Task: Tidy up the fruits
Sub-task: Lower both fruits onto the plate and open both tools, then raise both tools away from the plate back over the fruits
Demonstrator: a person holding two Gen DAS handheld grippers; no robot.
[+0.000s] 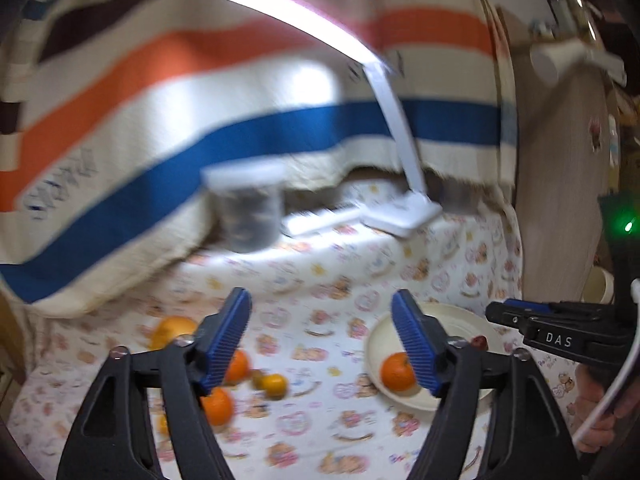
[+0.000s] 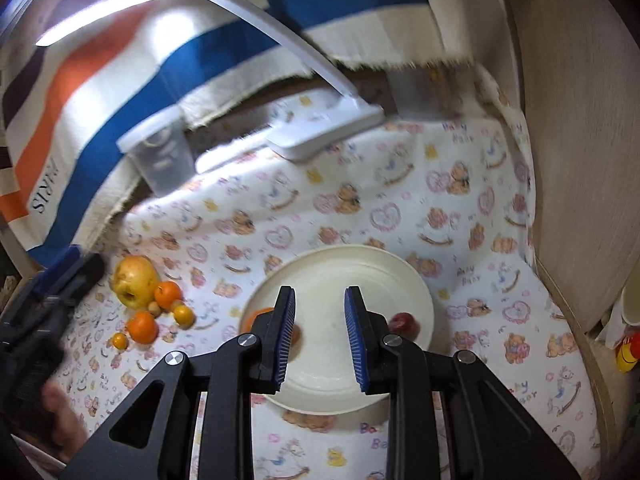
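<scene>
A cream plate (image 2: 360, 268) lies on the patterned cloth and holds an orange (image 1: 397, 371) and a small red fruit (image 2: 403, 322). My right gripper (image 2: 320, 336) is open and empty just above the plate; it also shows in the left wrist view (image 1: 520, 314). The plate's orange (image 2: 256, 316) is partly hidden behind the left finger. To the left lies a cluster: a yellow apple (image 2: 134, 280), oranges (image 2: 142, 327) and small kumquats (image 2: 184, 315). My left gripper (image 1: 322, 336) is open and empty, raised between the cluster (image 1: 218, 404) and the plate (image 1: 472, 320).
A white desk lamp (image 2: 324, 136) stands at the back. A clear lidded container (image 2: 160, 156) stands left of it. A striped towel (image 1: 160, 100) hangs behind. A wooden wall (image 2: 580, 140) curves along the right. A yellow toy (image 2: 626, 354) sits beyond the edge.
</scene>
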